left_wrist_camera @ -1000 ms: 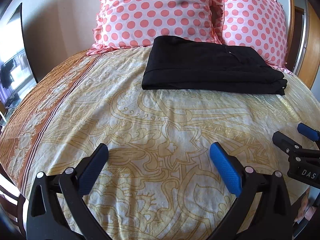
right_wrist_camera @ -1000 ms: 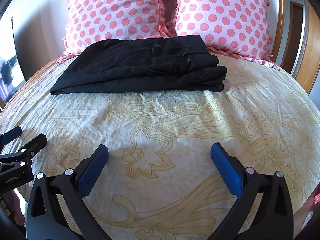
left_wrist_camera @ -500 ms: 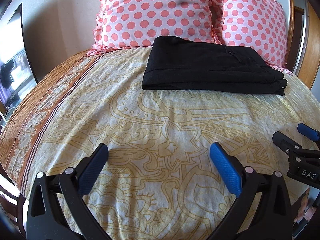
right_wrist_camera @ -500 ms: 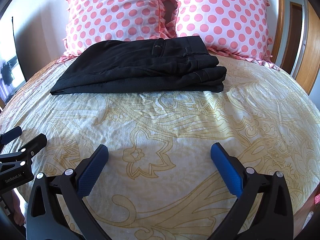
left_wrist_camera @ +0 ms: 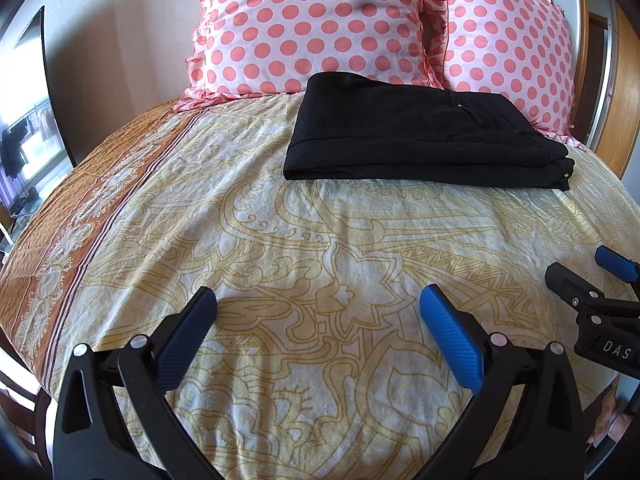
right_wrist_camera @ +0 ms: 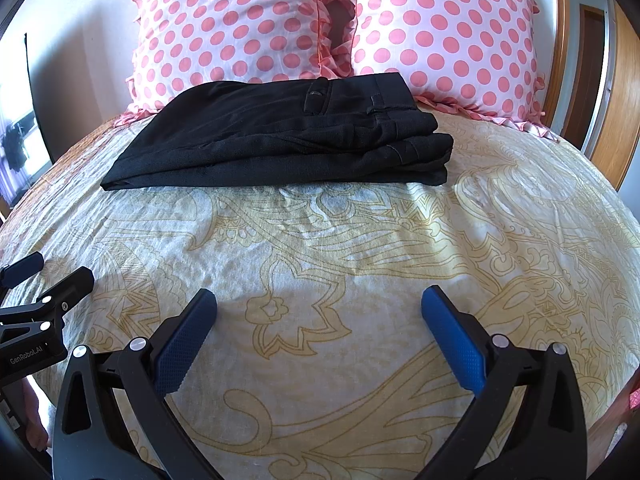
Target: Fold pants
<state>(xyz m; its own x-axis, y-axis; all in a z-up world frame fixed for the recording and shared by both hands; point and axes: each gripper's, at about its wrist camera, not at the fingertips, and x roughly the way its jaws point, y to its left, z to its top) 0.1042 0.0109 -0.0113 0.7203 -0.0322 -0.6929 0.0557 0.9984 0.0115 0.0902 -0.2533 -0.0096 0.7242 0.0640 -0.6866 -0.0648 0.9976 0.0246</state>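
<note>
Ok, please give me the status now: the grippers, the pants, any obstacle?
Left gripper open, empty. Right gripper open, empty. Black pants folded, lying on the bedspread against the polka-dot pillows. Nothing in the way.

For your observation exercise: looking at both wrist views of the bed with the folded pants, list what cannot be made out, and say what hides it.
- Underside and inner layers of the pants: covered by their own top fold, both views.
- Lower pillow edges: behind the pants.
- Right gripper in the left view: cut off by the frame edge.
- Left gripper in the right view: likewise cut off.
- Bed foot: hidden behind each gripper's arms.
</note>
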